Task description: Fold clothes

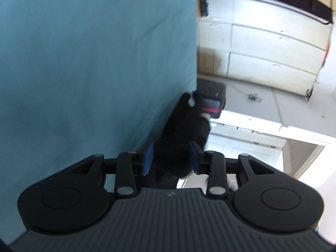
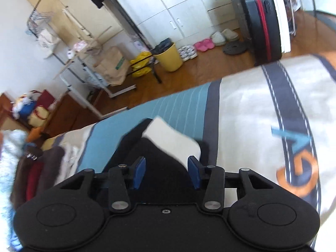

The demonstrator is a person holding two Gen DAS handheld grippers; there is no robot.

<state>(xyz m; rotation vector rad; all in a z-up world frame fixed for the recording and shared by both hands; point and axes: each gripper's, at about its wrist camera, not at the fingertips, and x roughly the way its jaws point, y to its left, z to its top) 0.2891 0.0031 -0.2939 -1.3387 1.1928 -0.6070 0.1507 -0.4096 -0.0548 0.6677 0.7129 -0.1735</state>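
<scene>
In the right wrist view a black garment point(image 2: 159, 168) with a white panel point(image 2: 172, 140) lies on the bed cover point(image 2: 241, 115) and runs back between the fingers. My right gripper point(image 2: 166, 171) is open, its blue pads point(image 2: 139, 172) wide apart on either side of the cloth. In the left wrist view, which is tilted sideways, a black piece of clothing point(image 1: 178, 142) sits along the edge of a teal sheet point(image 1: 94, 63). My left gripper point(image 1: 171, 158) is open around it, with the blue fingertips point(image 1: 148, 157) well apart.
A black suitcase with a red stripe point(image 2: 260, 23) stands by the bed. A yellow bin point(image 2: 168, 56), shoes point(image 2: 203, 44), bags and a white rack point(image 2: 84, 69) stand on the wooden floor. Folded clothes point(image 2: 37, 174) are piled at the left. White cabinets point(image 1: 273, 50) line the wall.
</scene>
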